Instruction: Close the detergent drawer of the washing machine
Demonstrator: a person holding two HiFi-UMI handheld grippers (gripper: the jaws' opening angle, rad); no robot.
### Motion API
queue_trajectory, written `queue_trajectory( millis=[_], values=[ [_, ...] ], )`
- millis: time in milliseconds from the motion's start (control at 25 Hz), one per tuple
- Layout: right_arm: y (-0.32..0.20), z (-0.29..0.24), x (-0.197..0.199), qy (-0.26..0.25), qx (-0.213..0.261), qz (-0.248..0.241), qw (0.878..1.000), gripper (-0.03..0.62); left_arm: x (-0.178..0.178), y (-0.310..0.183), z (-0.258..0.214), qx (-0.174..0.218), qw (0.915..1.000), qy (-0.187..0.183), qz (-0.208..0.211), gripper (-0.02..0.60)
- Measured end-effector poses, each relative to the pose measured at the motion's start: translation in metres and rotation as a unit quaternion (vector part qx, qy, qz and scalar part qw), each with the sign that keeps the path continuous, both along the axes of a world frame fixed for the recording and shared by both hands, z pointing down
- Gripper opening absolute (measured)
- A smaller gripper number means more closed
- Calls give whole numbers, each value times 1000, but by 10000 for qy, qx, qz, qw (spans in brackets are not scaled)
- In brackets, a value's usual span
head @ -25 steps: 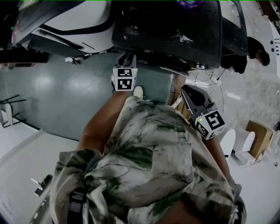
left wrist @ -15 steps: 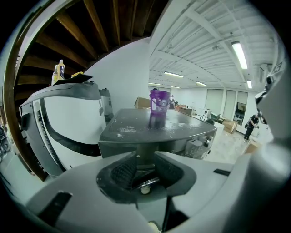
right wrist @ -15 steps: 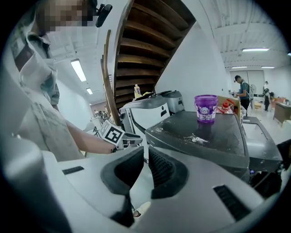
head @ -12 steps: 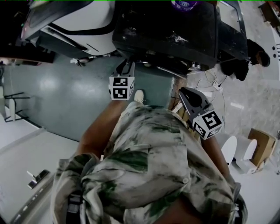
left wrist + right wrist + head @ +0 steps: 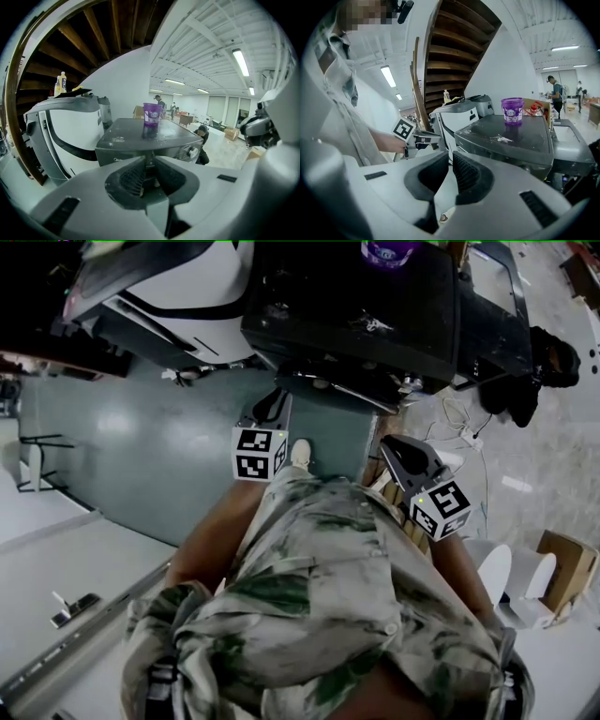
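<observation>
Drawer [image 5: 117, 158] is in the washer [image 5: 356, 306] front panel, left of the knob [image 5: 191, 152]. It looks flush, so it's likely already shut. Left gripper [image 5: 149, 159] faces that panel, near but not touching. Its jaws are closing on nothing, only a slit between them. Right gripper [image 5: 450, 154] is off to the side, clear of the washer, jaws a slit apart and empty: spare hand. Cup [image 5: 386, 251] stands on top.

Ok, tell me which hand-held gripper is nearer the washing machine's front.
Left. The left hand-held gripper, jaws closing on nothing, is just short of the washing machine front. The right hand-held gripper hangs further back, toward its right corner.
</observation>
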State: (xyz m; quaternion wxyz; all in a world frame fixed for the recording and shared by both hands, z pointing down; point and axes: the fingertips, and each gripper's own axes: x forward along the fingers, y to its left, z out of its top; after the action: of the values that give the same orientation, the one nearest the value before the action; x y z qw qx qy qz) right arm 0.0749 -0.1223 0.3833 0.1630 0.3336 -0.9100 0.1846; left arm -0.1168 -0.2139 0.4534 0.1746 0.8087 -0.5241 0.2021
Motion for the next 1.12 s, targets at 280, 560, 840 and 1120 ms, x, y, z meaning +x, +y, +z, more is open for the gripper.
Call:
queue_trajectory(
  millis=[280,560,840,1120],
  values=[
    [25,4,13,-81,19,-281,9996,44,34,49,-29,106,9973,698,184,40],
    [46,9,25,-131,-5,-515,9986,41,68,97,-44,-66,9933,1041,499,31],
    [65,10,36,-171,46,-659,9977,37,83,134,-47,-184,9924,1081,559,28],
    [80,10,41,-183,73,-754,9970,29,91,157,-49,-198,9931,1007,572,28]
  ],
)
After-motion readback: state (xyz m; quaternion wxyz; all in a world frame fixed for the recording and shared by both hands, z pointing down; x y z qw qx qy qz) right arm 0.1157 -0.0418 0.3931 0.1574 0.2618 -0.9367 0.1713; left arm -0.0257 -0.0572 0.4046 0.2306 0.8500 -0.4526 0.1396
